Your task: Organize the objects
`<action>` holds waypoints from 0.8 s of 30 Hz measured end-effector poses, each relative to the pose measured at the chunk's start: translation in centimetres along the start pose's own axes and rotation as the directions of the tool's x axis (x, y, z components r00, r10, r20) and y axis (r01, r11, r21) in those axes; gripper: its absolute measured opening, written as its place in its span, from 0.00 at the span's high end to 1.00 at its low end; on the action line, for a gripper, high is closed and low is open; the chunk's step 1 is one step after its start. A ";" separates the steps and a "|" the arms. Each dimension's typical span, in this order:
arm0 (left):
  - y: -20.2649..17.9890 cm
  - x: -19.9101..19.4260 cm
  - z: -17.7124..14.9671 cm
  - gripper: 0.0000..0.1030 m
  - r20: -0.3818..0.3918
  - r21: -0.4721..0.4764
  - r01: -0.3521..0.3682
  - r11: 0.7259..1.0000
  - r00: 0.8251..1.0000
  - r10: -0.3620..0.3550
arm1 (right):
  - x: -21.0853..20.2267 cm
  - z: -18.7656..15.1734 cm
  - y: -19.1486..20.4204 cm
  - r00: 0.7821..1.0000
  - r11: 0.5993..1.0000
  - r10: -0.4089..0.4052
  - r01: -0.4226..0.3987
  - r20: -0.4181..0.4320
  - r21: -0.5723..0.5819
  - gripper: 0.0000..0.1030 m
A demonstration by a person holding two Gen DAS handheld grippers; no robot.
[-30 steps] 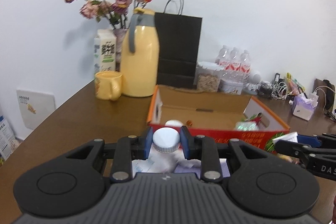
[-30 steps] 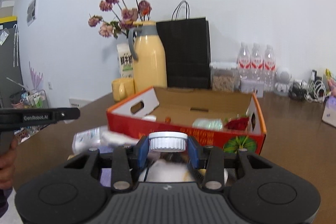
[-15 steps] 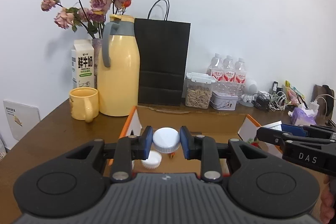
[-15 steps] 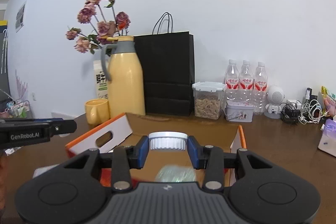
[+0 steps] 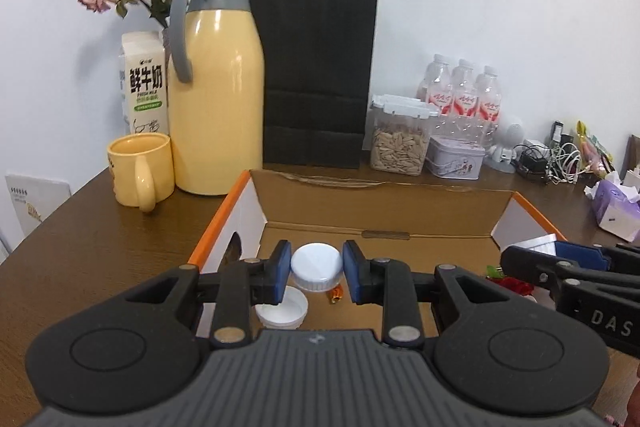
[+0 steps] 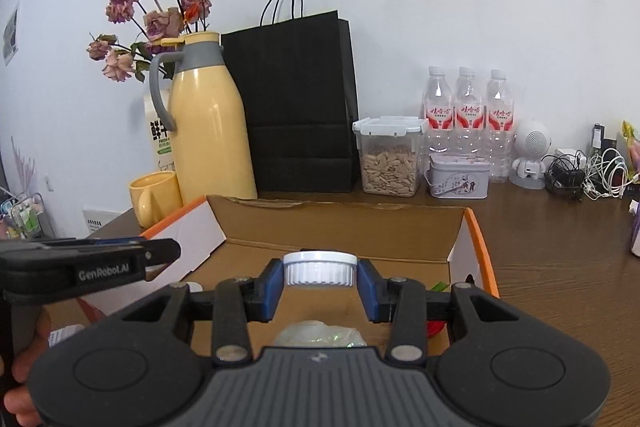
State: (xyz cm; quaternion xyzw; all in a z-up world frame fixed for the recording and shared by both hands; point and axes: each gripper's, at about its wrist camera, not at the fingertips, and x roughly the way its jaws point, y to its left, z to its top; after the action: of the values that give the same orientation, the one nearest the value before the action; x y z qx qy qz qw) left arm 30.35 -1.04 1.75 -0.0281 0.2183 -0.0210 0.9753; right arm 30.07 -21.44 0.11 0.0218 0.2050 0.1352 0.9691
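A brown bench (image 5: 80, 227) carries an open carton (image 5: 380, 203). Over the carton, the left gripper (image 5: 316, 269) is clamped on a white-capped bottle (image 5: 316, 265); the right gripper (image 6: 320, 285) is clamped on a white-lidded jar (image 6: 320, 267).

Through the right wrist view we saw our right gripper (image 6: 319, 281) clamping a white ribbed cap (image 6: 319, 267) between blue fingers (image 6: 270, 291) over the open cardboard box (image 6: 340, 223) on the table (image 6: 560, 267), with our left gripper (image 6: 120, 261) alongside.
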 end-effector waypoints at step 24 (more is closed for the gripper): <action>0.0 -3.1 -0.8 0.00 0.170 -0.026 -0.055 0.998 0.984 0.058 | -1.6 -0.3 0.0 0.995 0.998 -0.065 0.064 0.074 0.011 0.00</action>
State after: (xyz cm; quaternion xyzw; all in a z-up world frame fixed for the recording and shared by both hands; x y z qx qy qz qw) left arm 27.16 -0.93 2.33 -0.0339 0.1349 0.0115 0.9902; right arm 28.50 -21.87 0.44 0.0244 0.1703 0.1019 0.9798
